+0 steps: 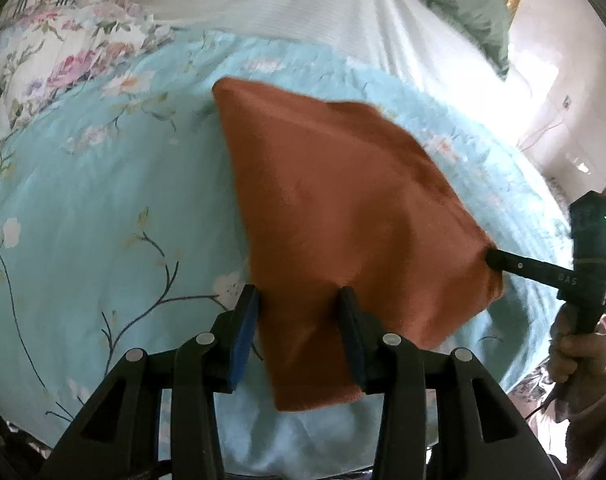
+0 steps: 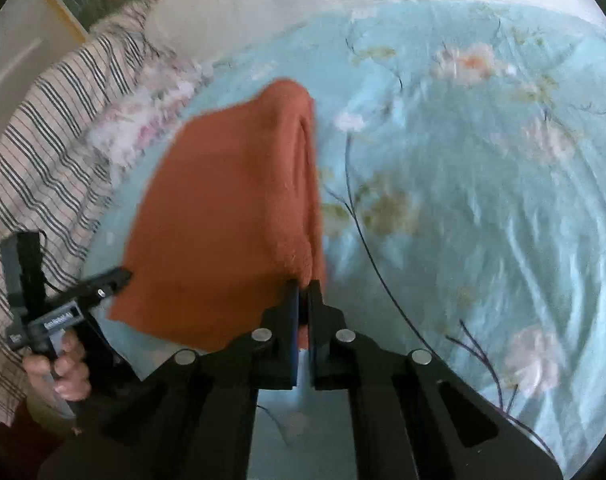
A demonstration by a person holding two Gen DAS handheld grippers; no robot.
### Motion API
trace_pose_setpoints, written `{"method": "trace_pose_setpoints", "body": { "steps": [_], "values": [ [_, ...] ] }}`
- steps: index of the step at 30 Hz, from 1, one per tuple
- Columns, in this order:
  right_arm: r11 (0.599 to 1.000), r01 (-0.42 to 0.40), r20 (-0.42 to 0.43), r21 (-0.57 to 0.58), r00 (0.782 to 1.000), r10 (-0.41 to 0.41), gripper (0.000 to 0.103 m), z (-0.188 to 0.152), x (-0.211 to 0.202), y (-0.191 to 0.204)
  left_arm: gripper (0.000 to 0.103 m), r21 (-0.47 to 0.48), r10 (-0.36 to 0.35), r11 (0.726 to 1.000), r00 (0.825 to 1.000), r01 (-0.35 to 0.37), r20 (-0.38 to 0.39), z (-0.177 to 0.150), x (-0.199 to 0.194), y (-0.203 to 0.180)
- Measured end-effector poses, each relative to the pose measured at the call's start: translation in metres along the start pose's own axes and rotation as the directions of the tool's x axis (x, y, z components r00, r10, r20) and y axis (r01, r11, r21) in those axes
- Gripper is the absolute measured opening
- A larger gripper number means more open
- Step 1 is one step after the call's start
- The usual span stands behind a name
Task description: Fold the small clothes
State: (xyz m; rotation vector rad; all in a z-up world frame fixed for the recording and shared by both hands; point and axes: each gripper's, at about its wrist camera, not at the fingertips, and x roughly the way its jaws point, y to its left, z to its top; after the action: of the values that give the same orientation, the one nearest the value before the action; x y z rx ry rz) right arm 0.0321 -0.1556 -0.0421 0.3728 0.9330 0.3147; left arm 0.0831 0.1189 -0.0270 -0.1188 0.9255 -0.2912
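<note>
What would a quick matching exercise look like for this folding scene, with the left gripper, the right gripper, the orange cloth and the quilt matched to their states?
Column one:
1. left gripper
2. right gripper
3. orange cloth
4. floral quilt

Column two:
A. light blue, spread under everything
B. fingers apart, cloth edge between them
C. fingers pinched shut on a cloth corner
D. partly lifted off the bed, held at one corner

Pairs: 1-B, 2-C, 3-D, 4-A
</note>
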Motion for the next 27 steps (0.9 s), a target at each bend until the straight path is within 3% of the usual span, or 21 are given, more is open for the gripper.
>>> {"method": "trace_pose_setpoints", "body": {
  "steps": [3,8,10,12,15,17,19,21,27],
  "values": [
    [1.0,0.017,-0.006,0.01,1.0,-0.017,0.006,-0.003,0.005,0.004,0.048,-0.012,0.008,1.0,1.0,-0.008,-0.017,-0.003,0.008,0.0],
    [0.999,0.046,0.117,-0.021,0.992,-0.043,0.008,0.01,-0.03,0.024,0.043,-0.015,-0.009,1.0,1.0,0.009,0.016,0.0,-0.014,-0.001],
    [0.998,-0.036,0.14,-0.043,0.989,0.042,0.008,0.018,-0.035,0.04,0.043,0.005,-0.052,0.999,0.996,0.052,0.066,0.004,-0.03,-0.008],
    [0.991,-0.119,0.1,-0.063,0.987,0.125,0.008,0.023,-0.021,0.052,0.044,0.019,-0.141,0.99,0.986,0.14,0.095,0.006,-0.039,-0.017],
    [0.997,-0.064,0.054,-0.054,0.996,0.067,0.008,0.024,0.009,0.049,0.044,0.042,-0.236,0.972,0.969,0.233,0.072,0.004,-0.03,-0.034],
    [1.0,-0.005,0.033,-0.022,0.999,0.006,0.003,0.02,0.028,0.034,0.043,0.048,-0.24,0.97,0.971,0.239,0.015,-0.005,-0.011,-0.041],
    [0.999,-0.049,0.047,0.021,0.998,0.048,0.0,0.015,0.032,0.018,0.043,0.023,-0.223,0.974,0.973,0.224,-0.058,-0.02,0.016,-0.042],
    [0.999,-0.049,0.048,0.023,0.998,0.048,0.0,0.015,0.029,0.016,0.042,0.04,-0.201,0.978,0.979,0.202,-0.027,-0.028,0.017,-0.044],
    [0.999,-0.036,0.06,0.033,0.998,0.034,0.0,0.011,0.024,0.012,0.042,0.037,-0.18,0.983,0.983,0.181,-0.038,-0.025,0.014,-0.048]
  ]
}}
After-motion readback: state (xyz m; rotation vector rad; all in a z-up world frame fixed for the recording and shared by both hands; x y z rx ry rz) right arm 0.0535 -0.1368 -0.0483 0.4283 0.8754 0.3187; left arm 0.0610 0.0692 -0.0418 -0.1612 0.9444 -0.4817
